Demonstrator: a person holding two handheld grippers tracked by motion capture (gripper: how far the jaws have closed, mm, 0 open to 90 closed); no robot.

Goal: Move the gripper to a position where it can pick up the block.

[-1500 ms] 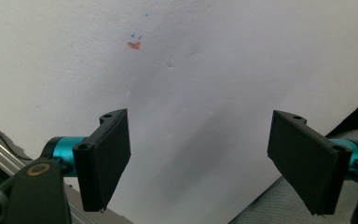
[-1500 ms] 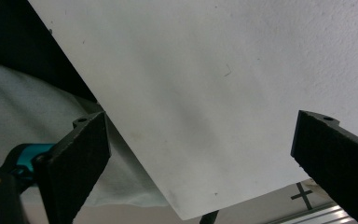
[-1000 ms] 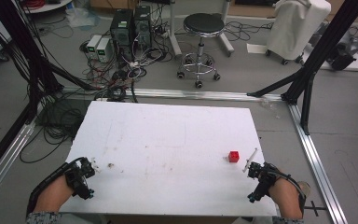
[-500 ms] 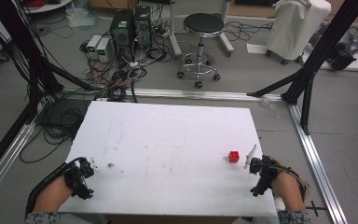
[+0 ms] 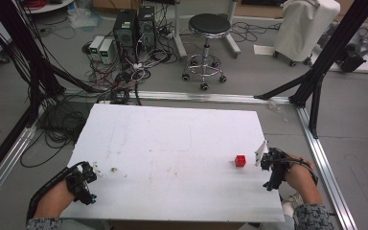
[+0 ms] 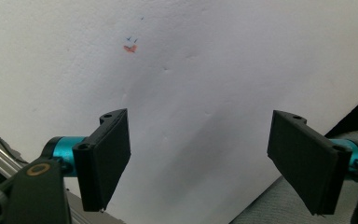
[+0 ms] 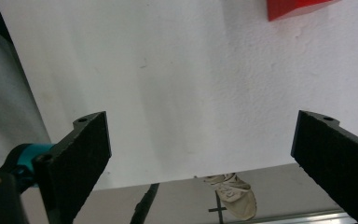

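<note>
A small red cube (image 5: 240,160) sits on the white table (image 5: 172,143) near its right side. Its corner shows at the top edge of the right gripper view as a red cube (image 7: 298,7). My right gripper (image 5: 264,162) hovers just right of the cube at the table's right edge, jaws wide open and empty (image 7: 200,154). My left gripper (image 5: 92,173) rests at the table's front left corner, also open with nothing between its jaws (image 6: 198,158). An orange mark (image 6: 130,48) lies on the table ahead of it.
A small dark speck (image 5: 113,169) lies on the table near the left gripper. Beyond the table stand a stool (image 5: 206,28), computer boxes (image 5: 134,24) with tangled cables, and black frame legs (image 5: 316,72). A shoe (image 7: 230,191) shows below the table edge.
My right gripper has moved forward along the right edge, closer beside the red cube. The left gripper has stayed put.
</note>
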